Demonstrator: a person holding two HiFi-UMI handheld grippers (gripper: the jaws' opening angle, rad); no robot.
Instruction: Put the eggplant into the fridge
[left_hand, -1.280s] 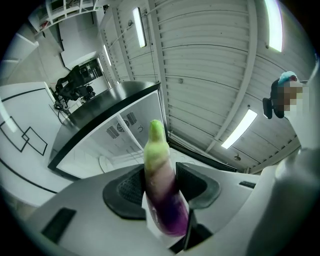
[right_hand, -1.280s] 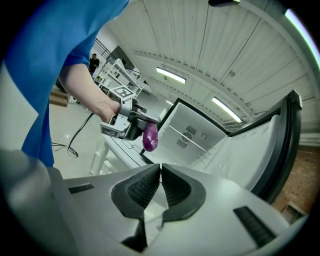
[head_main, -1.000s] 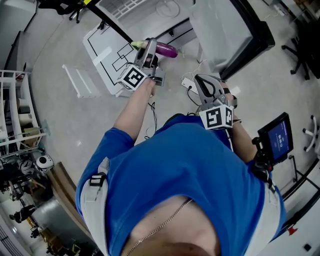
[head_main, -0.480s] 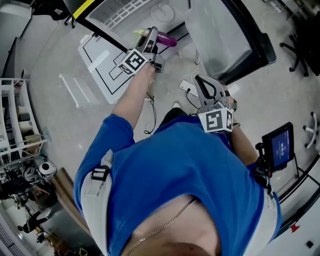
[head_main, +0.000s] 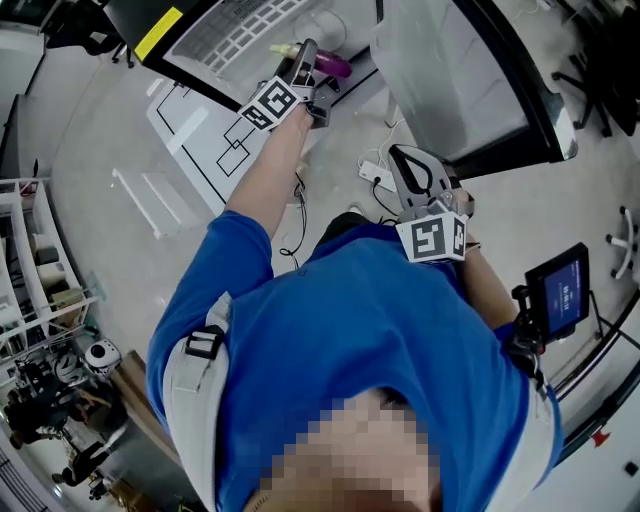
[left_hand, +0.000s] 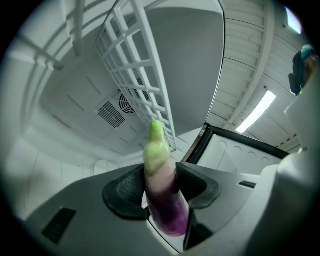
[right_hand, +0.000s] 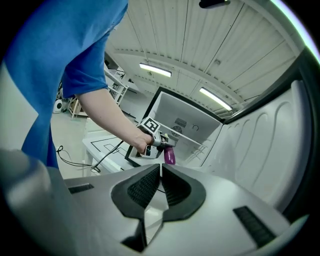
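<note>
Pretty clearly a lab or test workshop, not a home kitchen. The fridge (left_hand: 75, 100) is parked with its door open on a bare grey floor (head_main: 90, 130), and a white mat (head_main: 205, 135) marked with black outlined boxes is laid out right beside it. A power strip (head_main: 377, 174) and loose cables (head_main: 297, 225) are left lying on the ground, a small screen (head_main: 560, 290) is propped up off to one side, and white racks (head_main: 35, 255) stacked with odds and ends are lined up along the edge. Long strip lights (right_hand: 155, 70) are set into a ribbed panel ceiling (right_hand: 210, 40), industrial-hall style.
</note>
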